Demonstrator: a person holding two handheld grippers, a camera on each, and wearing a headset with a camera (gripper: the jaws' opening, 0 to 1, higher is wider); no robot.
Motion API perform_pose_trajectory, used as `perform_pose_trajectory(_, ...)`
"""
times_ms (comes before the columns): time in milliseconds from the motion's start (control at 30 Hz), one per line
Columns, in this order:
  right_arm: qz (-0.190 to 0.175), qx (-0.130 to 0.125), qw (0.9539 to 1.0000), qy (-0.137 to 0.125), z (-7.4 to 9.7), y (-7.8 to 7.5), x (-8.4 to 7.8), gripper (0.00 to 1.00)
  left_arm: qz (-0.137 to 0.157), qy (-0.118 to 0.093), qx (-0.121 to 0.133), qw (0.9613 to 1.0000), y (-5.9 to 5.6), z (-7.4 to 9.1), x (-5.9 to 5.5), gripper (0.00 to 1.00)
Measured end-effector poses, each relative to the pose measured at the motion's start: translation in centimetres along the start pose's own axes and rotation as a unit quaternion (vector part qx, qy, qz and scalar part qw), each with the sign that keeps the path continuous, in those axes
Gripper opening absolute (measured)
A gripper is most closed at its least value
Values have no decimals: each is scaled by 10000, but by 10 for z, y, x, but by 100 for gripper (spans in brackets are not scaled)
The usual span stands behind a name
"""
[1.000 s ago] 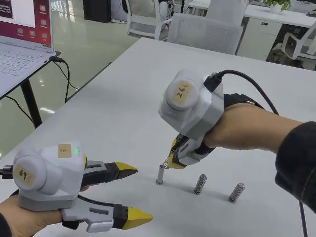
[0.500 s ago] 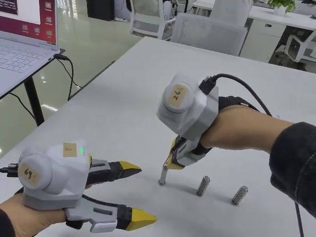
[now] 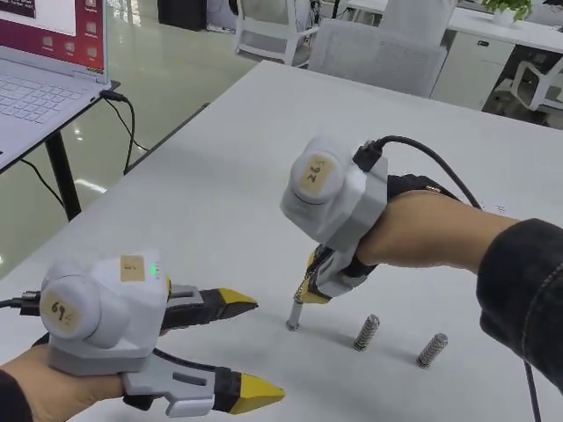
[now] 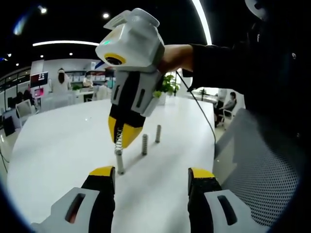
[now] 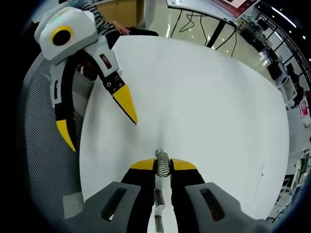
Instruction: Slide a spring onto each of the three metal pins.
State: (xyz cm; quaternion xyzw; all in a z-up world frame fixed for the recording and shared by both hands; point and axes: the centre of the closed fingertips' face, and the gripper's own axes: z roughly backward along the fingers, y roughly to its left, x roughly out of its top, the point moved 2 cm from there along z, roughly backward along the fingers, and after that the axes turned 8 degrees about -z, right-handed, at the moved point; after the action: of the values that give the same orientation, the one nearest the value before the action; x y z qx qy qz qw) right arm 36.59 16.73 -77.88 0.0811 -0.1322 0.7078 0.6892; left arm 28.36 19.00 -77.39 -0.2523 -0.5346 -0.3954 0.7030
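Note:
My right gripper (image 3: 310, 290) is shut on a small spring (image 5: 162, 162), holding it upright over a bare metal pin (image 3: 293, 315) on the white table. In the left gripper view the spring (image 4: 118, 141) hangs from the right gripper (image 4: 125, 132), and its lower end meets the top of the pin (image 4: 119, 164). Two more pins stand to the right, each wearing a spring (image 3: 367, 331) (image 3: 432, 349). My left gripper (image 3: 251, 347) waits open and holds nothing, to the left of the bare pin. Its jaws (image 4: 151, 173) point toward the row of pins.
The white table (image 3: 220, 176) stretches away behind the pins. A laptop (image 3: 35, 70) sits on a stand at the far left, beyond the table's edge. Office chairs (image 3: 369, 53) stand at the far end. A cable (image 3: 440, 167) trails from the right gripper.
The camera has shifted slightly. My right gripper has eased the spring a little nearer to the bare pin's top. My left gripper stays open in about the same place.

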Motion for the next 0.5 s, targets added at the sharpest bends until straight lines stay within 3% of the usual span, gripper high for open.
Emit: perform_pose_trajectory(500,-12,140,9997,201,-20,0,-2,8,51,17,11,10000,2,-1,-3,55)
